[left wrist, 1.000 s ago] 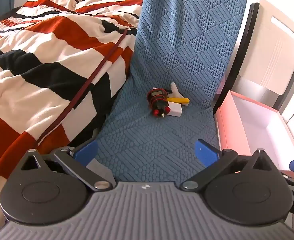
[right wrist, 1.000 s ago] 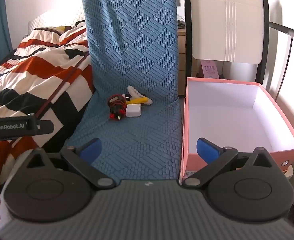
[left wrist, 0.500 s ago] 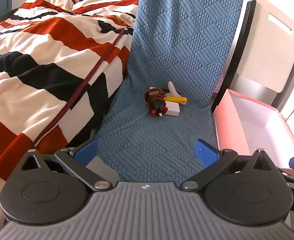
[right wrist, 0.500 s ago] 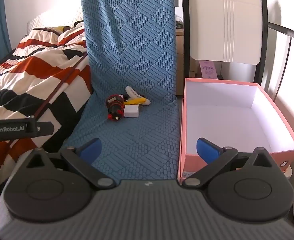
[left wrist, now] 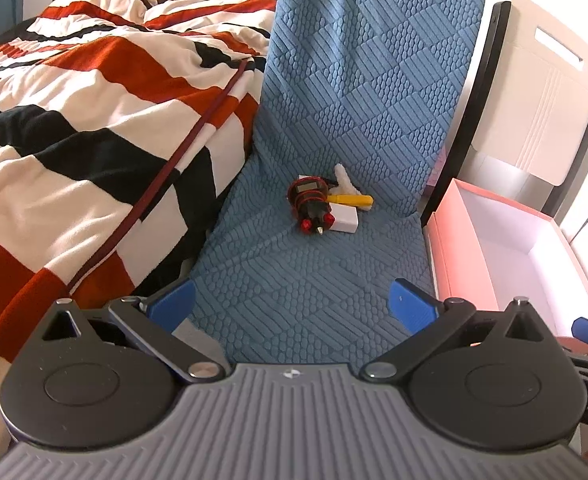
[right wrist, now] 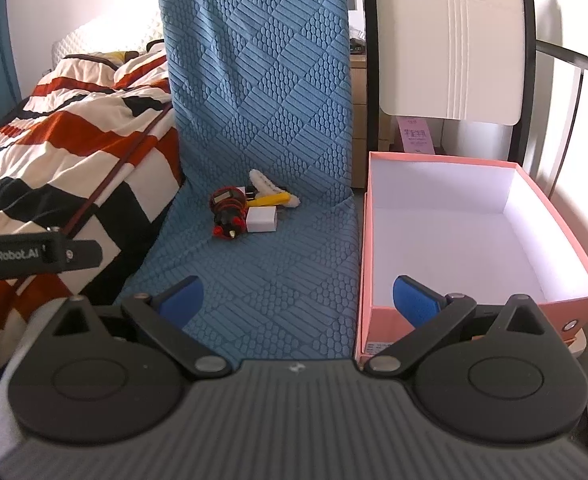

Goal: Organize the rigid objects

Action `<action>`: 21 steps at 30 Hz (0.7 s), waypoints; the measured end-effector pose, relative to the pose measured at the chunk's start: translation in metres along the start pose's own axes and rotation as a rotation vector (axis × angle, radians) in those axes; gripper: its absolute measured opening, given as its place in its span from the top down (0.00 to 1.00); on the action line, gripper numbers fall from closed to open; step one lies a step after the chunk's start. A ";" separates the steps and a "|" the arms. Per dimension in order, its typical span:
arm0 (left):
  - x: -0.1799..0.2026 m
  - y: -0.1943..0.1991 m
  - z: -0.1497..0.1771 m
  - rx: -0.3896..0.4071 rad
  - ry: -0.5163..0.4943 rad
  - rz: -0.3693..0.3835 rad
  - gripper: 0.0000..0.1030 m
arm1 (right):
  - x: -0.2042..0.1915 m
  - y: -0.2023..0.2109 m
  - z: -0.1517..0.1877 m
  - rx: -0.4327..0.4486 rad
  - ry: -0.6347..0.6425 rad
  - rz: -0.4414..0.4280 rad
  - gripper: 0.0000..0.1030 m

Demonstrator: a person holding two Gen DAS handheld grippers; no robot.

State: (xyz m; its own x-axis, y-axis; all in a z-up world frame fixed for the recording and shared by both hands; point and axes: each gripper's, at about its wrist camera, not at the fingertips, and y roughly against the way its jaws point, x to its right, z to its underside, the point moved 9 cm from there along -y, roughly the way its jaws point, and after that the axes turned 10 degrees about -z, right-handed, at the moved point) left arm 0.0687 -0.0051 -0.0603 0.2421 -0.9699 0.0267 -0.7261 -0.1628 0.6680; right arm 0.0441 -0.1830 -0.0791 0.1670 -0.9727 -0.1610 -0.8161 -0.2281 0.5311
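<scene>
A small heap lies on the blue quilted seat (left wrist: pixel 294 272) near its backrest: a red-and-black gadget (left wrist: pixel 310 204) (right wrist: pixel 226 210), a white block (left wrist: pixel 344 220) (right wrist: pixel 261 220), a yellow stick (left wrist: pixel 352 199) (right wrist: pixel 267 200) and a white fluffy piece (right wrist: pixel 259 180). To the right stands a pink box (left wrist: pixel 452 240) (right wrist: pixel 364 248) with an empty white inside. My left gripper (left wrist: pixel 291 306) hangs open over the seat's front, well short of the heap. My right gripper (right wrist: pixel 298 300) is open too, its right finger in front of the box's near corner.
A bed with a red, black and cream striped blanket (left wrist: pixel 73 120) borders the seat on the left. A white chair back (right wrist: pixel 450 40) rises behind the box. The left gripper's black body (right wrist: pixel 33 254) juts in at the right wrist view's left edge.
Both grippers have drifted slightly, so the heap and box sit a little differently in view. The jaws stay wide and nothing on the seat has moved.
</scene>
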 end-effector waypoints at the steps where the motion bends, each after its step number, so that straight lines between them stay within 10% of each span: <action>1: -0.001 0.000 0.000 -0.001 0.000 0.000 0.00 | 0.000 0.001 0.001 0.000 -0.003 -0.001 0.00; 21: 0.012 -0.003 0.008 -0.038 -0.022 0.034 0.00 | 0.006 0.001 0.010 -0.022 -0.023 -0.008 0.00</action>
State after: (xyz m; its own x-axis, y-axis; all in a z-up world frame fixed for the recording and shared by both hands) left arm 0.0690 -0.0177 -0.0679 0.2034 -0.9785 0.0337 -0.7085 -0.1234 0.6948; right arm 0.0388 -0.1884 -0.0882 0.1603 -0.9696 -0.1846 -0.8026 -0.2369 0.5474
